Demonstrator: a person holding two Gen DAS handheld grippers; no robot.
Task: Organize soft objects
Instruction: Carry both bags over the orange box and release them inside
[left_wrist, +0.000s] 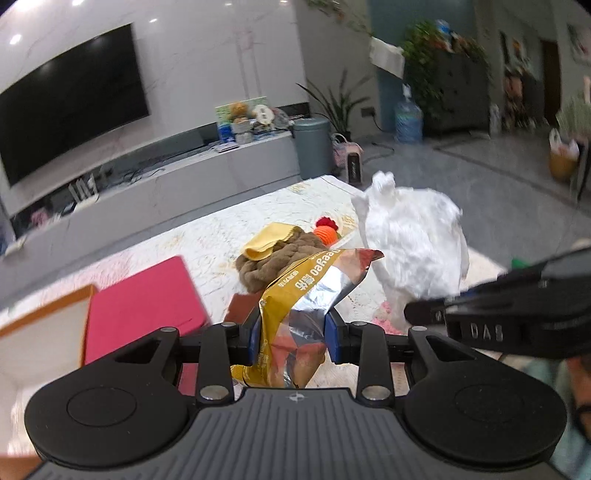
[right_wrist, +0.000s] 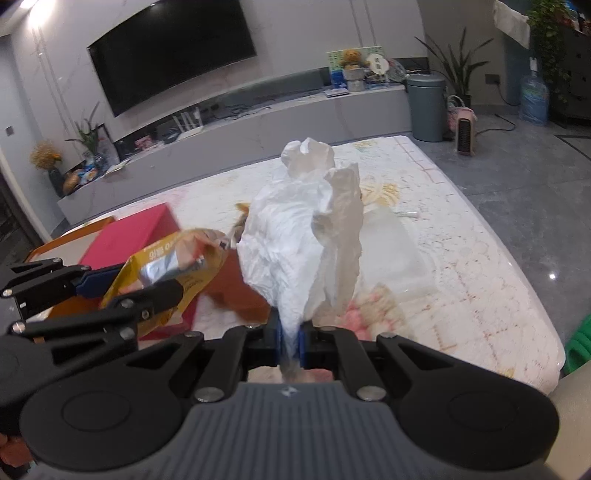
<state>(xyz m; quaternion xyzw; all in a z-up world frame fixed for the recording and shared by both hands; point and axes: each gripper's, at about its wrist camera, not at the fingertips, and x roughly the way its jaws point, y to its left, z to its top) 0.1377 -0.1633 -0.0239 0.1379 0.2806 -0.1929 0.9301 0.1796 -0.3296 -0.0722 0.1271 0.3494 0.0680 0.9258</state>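
A crumpled gold-and-silver snack bag (left_wrist: 295, 314) was held clamped between the blue pads (left_wrist: 334, 339) of the left gripper (left_wrist: 293, 339), at the lower centre of the left wrist view, with its torn top sticking up above the fingers. In the right wrist view the same bag (right_wrist: 173, 266) was seen at the left of the frame, gripped by the left gripper (right_wrist: 122, 291). A crumpled white plastic bag (right_wrist: 306, 236) was pinched by its lower end between the closed fingers of the right gripper (right_wrist: 290, 341), and stood up through the centre of that frame; in the left wrist view it (left_wrist: 413, 236) was seen at the right of centre, blurred.

Behind the snack bag, in the middle of the left wrist view, a brown fluffy cloth (left_wrist: 273, 262) lay on the patterned table top (left_wrist: 207, 236), with a yellow cloth (left_wrist: 267, 242) resting on it and an orange-and-red knitted toy (left_wrist: 327, 230) touching its right side. A red box (left_wrist: 144, 302) was seen at the lower left, beside an orange-rimmed tray (left_wrist: 44, 314). A pink fluffy item (right_wrist: 365, 314) lay on the table just right of the right gripper.
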